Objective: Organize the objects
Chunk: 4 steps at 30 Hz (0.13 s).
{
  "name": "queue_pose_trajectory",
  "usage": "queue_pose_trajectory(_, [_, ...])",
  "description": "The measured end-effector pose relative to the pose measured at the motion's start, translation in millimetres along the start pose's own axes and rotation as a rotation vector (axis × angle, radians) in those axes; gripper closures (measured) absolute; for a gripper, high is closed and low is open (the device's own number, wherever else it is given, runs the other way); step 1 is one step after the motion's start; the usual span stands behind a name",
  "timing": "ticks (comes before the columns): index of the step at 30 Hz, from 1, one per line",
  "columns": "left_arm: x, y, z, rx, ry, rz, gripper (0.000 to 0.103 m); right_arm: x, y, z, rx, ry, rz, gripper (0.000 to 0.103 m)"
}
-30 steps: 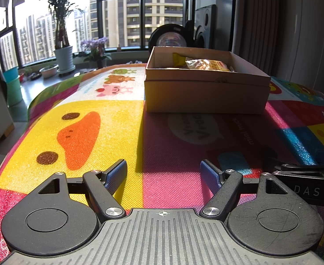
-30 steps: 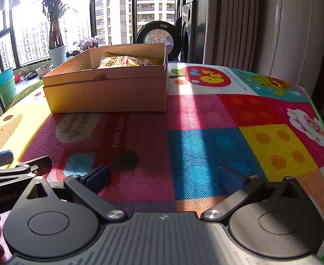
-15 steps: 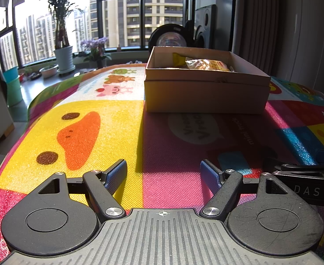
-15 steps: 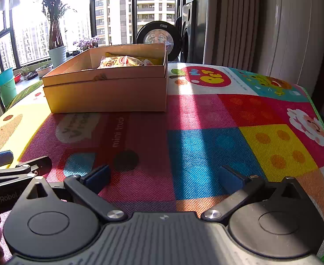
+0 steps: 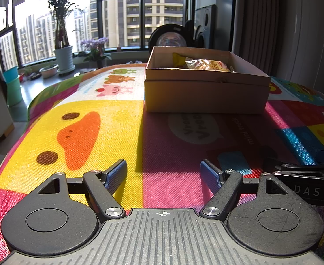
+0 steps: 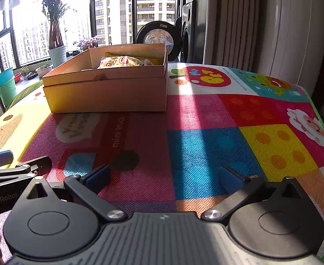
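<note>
One cardboard box (image 5: pixel 206 93) is sitting on one play mat (image 5: pixel 109 132). At least two snack packets (image 6: pixel 120 61) are lying inside it (any further contents are hidden by the box wall). Two grippers are showing: left gripper (image 5: pixel 163 172) and right gripper (image 6: pixel 164 176). One tall potted plant (image 5: pixel 61 33) and one flowering plant (image 5: pixel 95 48) are standing by the window.

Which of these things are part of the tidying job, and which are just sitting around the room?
Part of the job:
cardboard box
snack packets inside it
left gripper, open
right gripper, open

Just around:
potted plant
round speaker
play mat beneath everything
</note>
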<state>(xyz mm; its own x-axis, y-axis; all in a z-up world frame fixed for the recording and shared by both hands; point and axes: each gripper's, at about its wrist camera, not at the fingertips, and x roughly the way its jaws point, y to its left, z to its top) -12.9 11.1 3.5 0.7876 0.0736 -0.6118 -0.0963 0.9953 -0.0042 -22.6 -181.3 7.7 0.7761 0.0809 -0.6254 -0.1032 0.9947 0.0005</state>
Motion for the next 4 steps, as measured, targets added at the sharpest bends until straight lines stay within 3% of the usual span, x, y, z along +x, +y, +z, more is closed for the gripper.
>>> queue_pose_trajectory(4, [0.0, -0.4, -0.1, 0.005, 0.0, 0.005, 0.023, -0.1, -0.1, -0.1, 0.0, 0.0, 0.0, 0.0])
